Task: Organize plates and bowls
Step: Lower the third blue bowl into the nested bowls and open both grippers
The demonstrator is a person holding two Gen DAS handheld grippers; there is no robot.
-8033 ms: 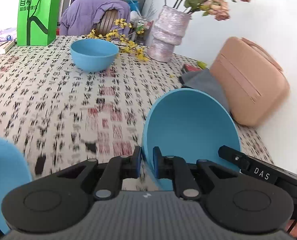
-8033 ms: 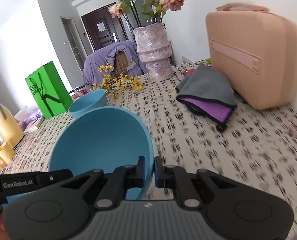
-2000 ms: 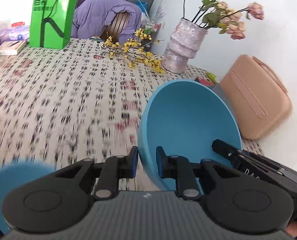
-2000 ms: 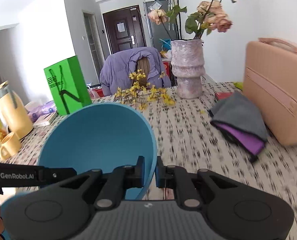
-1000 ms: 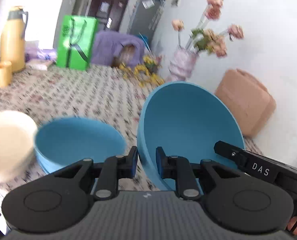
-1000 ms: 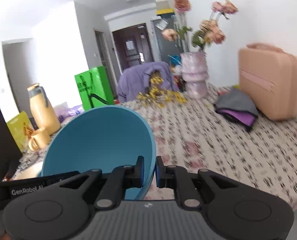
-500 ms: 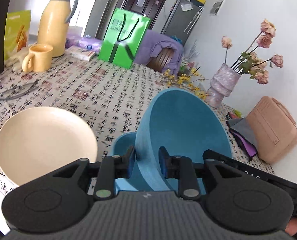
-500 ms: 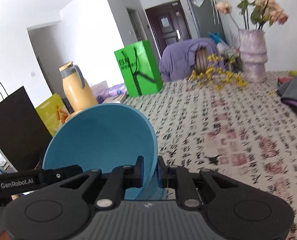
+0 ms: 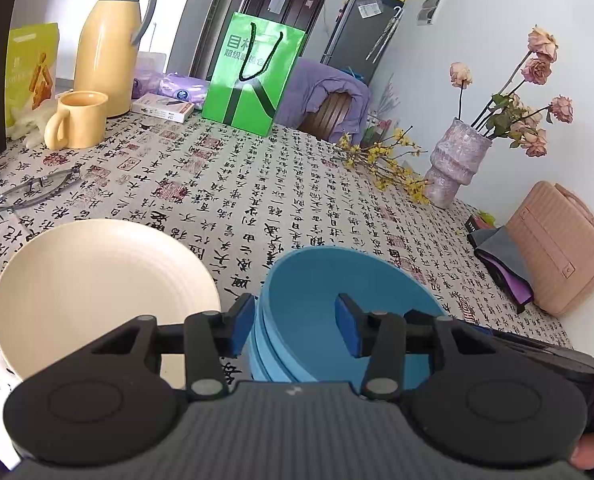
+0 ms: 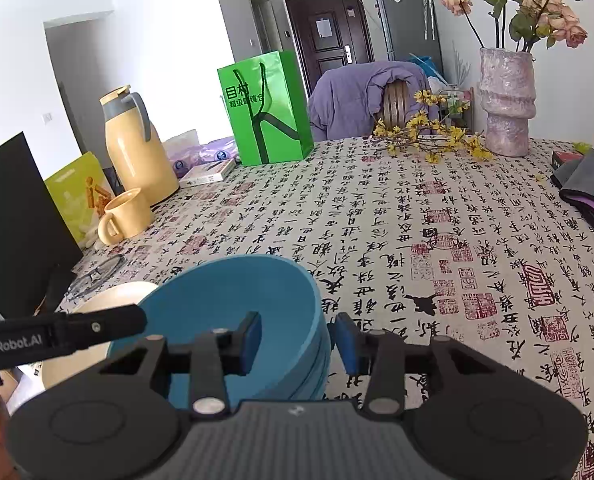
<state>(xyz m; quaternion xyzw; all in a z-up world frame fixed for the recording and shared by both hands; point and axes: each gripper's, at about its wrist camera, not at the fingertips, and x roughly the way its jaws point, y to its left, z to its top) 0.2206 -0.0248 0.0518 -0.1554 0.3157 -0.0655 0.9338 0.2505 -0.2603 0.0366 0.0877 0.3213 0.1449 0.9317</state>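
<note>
We see both grippers spread wide, gripping nothing. Left gripper (image 9: 295, 330) straddles the left rim of the blue bowl stack (image 9: 349, 312), pads clear of it. Right gripper (image 10: 299, 342) straddles the right rim of the same stack (image 10: 233, 300). Stack sits near the tablecloth's (image 9: 281, 204) front edge, just beside the cream plate (image 9: 97, 288) to its left. Yellow mug (image 9: 77, 120) and thermos (image 9: 109, 40) sit at the far left corner.

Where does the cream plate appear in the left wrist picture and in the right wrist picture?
Left wrist: the cream plate fills the lower left, beside the blue bowls.
Right wrist: only its edge shows, lower left, behind the bowls.
Shared landmark: the green bag.
</note>
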